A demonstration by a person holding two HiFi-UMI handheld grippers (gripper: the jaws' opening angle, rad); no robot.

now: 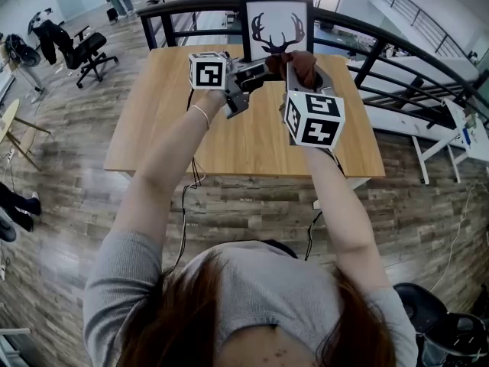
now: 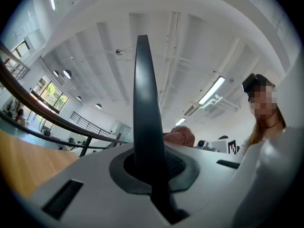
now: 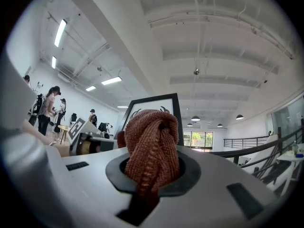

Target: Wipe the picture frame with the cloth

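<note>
Cloth (image 1: pixel 304 63) (image 3: pixel 152 141) of rust-brown knit sits bunched in the right gripper (image 1: pixel 299 75) (image 3: pixel 152 170), whose jaws are closed on it, and it is held just in front of the lower part of the picture frame (image 1: pixel 276 25) (image 3: pixel 151 100); whether the two touch cannot be told. The frame stands upright at the far side of the wooden table (image 1: pixel 176 128), before the dark railing (image 1: pixel 191 4), with its antler print facing the person. The left gripper (image 1: pixel 263 69) (image 2: pixel 152 170) is clamped tight on the frame's black edge near its lower left corner.
</note>
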